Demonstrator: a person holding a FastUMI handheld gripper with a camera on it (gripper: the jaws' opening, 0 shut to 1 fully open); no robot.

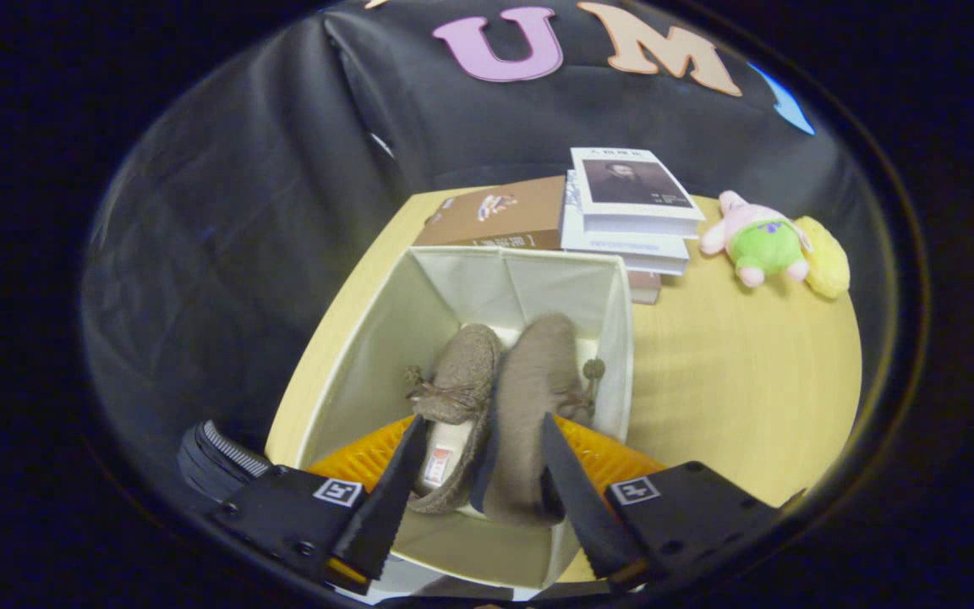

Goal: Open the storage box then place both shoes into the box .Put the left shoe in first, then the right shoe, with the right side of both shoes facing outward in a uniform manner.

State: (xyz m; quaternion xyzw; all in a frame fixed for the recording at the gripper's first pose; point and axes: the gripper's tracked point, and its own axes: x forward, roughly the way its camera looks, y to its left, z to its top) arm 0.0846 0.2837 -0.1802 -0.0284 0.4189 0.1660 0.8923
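The storage box [385,338] stands open on the wooden table [741,381], both shoes inside, side by side. The left-hand shoe [453,397] lies with its opening showing; the right-hand shoe [533,397] lies on its side, touching it. The gripper [478,486] hovers above them, fingers spread apart, gripping nothing. Farther right are stacked books [622,211], then a plush toy [762,241].

Two shoes [495,406] fill the open storage box [343,372] between the spread jaws. Books [588,220] crowd behind it; bare table [749,364] lies at right, below the plush toy [762,245].
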